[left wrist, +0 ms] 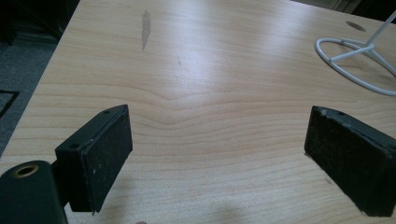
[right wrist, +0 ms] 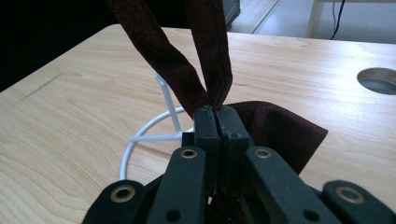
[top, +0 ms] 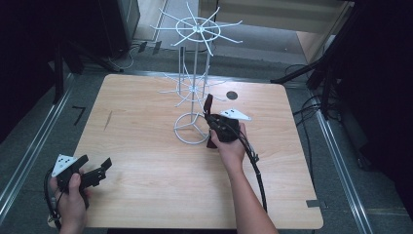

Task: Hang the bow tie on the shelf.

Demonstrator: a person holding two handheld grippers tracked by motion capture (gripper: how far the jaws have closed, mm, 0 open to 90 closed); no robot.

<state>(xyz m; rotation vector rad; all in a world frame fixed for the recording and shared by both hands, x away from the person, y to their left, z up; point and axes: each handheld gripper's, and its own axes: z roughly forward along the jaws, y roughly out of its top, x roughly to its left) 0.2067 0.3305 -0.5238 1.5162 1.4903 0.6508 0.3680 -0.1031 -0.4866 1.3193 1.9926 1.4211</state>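
High view: right tool (top: 210, 127) pinching a dark red fabric strap (top: 209, 104) just beside the white wire rack (top: 194, 78) at mid worktop (top: 146, 146). Right gripper view: pads pressed together on the strap (right wrist: 205, 60), two bands rising, cloth spilling over the rack's base ring (right wrist: 135, 140). Left tool (top: 92, 171) spread wide, holding nothing, near the worktop's front left corner.

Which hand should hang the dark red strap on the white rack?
Probably the right. The right gripper is already shut on the strap beside the rack. The left gripper is open, far away at the table's near corner.
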